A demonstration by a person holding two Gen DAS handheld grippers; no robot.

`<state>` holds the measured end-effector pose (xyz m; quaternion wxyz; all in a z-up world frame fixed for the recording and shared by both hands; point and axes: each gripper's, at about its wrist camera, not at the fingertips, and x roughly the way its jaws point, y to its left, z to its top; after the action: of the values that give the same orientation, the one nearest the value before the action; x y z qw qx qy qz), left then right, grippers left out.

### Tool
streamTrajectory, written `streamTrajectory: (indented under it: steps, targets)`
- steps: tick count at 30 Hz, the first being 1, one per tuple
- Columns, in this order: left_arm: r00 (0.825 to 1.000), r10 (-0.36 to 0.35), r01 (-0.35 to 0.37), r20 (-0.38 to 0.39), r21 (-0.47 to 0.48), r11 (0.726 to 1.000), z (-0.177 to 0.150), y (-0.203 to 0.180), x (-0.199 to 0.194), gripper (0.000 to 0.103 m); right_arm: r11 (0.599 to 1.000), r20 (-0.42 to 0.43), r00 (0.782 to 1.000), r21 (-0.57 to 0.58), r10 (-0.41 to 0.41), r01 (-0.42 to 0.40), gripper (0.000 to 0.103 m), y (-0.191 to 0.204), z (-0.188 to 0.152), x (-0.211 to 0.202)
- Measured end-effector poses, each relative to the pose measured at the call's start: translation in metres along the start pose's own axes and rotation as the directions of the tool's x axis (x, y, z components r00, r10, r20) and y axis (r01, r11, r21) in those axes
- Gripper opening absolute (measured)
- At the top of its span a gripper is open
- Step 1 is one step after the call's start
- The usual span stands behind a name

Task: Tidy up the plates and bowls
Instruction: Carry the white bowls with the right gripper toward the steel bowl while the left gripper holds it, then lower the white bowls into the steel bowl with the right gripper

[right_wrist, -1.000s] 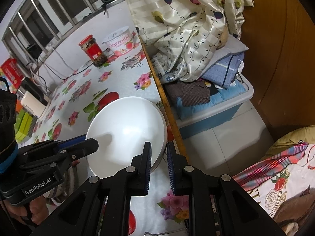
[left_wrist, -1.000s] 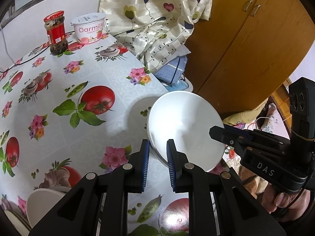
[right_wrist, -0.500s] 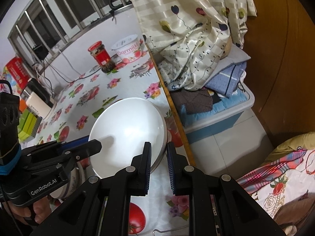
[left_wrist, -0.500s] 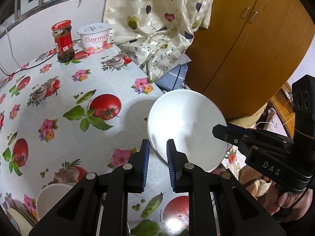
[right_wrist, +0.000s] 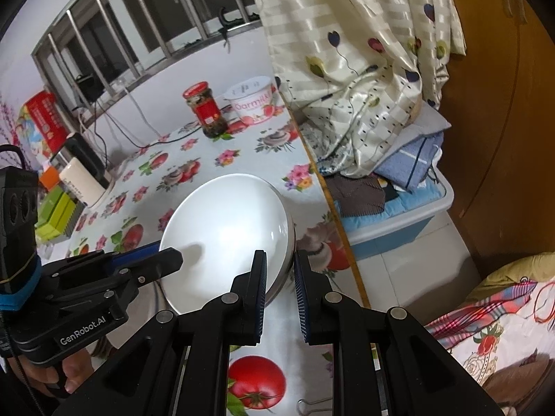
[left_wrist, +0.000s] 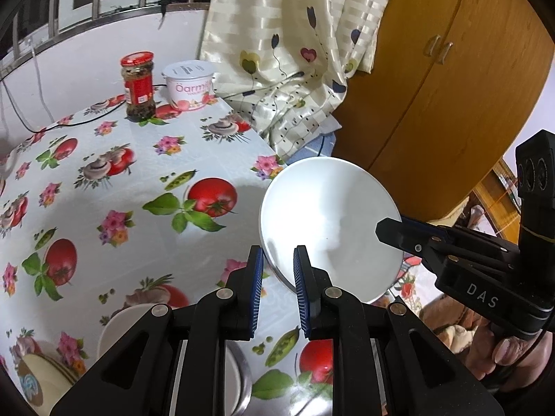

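Two-handed carry of a white plate, lower centre of both views, held tilted above the desk edge. Left gripper pinched the rim at lower left; right gripper pinched the opposite rim, both narrowed onto it. More dishes lay at the lower left of the left view. Risk: each hold covered only a thin strip of glossy rim, so uneven motion of the hands could twist the plate free, dropping it past the desk edge.
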<state>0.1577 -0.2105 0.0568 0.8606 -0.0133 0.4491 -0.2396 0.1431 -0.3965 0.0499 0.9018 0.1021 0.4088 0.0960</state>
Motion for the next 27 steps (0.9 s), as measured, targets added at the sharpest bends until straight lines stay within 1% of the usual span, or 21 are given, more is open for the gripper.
streamTrajectory:
  steps: [14,27]
  targets:
    - [0.997,0.040,-0.037,0.066,-0.053,0.998,-0.020,0.033,-0.047,0.019,0.996,0.004,0.999,-0.080,0.032,-0.032,0.016,0.054,-0.004,-0.008]
    - [0.991,0.095,-0.085,0.091,-0.102,0.991,-0.041,0.058,-0.078,0.019,0.986,-0.023,0.996,-0.138,0.089,-0.091,0.016,0.092,-0.013,-0.005]
